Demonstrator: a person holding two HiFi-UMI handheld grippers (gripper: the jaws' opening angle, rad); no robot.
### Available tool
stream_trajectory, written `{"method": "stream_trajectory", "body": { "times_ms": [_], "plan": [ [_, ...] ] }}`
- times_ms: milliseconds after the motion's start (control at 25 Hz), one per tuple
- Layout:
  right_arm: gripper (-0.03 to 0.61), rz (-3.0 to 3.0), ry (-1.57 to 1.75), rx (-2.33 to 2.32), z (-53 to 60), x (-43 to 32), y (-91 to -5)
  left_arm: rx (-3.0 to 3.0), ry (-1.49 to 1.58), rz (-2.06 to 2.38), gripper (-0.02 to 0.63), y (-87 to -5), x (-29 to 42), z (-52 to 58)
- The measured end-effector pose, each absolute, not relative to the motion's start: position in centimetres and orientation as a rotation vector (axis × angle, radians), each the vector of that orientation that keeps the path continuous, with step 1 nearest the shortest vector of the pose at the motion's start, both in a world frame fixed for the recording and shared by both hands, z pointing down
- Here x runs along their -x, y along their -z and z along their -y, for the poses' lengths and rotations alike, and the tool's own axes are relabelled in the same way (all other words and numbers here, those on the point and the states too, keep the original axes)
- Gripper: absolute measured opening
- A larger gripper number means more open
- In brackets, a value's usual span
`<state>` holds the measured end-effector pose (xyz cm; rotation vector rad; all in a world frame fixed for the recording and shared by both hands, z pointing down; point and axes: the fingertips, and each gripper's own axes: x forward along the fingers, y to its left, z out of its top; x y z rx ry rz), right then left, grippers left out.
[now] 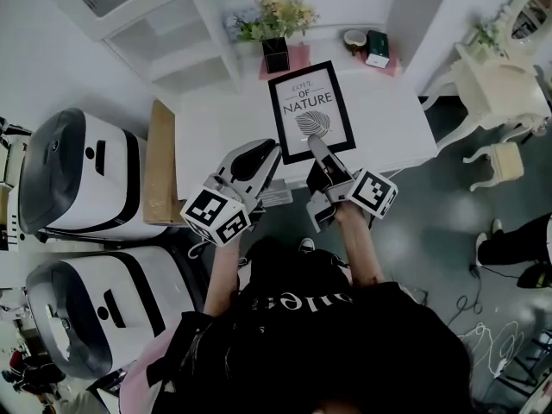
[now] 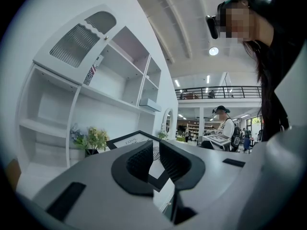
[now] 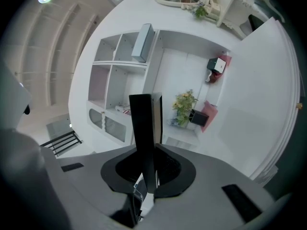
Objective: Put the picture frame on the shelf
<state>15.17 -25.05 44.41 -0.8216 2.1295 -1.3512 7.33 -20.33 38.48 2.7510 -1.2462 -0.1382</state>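
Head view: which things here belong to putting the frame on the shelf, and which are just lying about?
Job in hand: picture frame; right gripper, shut on the frame's near edge; left gripper, open beside its corner; shelf.
Lying about: potted flowers; small box; stool.

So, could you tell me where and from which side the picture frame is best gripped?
Take the picture frame by the black border of its near, bottom edge, coming from the person's side, jaws across its thickness: it is a flat, thin panel, so only an edge fits. The right gripper is shut on it there.
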Motion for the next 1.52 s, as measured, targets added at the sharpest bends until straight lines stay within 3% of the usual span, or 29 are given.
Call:
{"method": "stream_trajectory", "body": {
  "times_ms": [560, 1520],
  "plan": [
    [0.074, -2.113, 1.269, 0.850, 30.0, -15.8, -42.1, -2.774, 0.146, 1.185, 0.048, -38.4, -6.5, 26.1],
    [0.074, -2.207, 0.973, 0.751, 46.5, -10.9, -24.0, -2.854, 0.265, 1.050, 0.048, -34.9, 0.2, 35.8]
  ]
}}
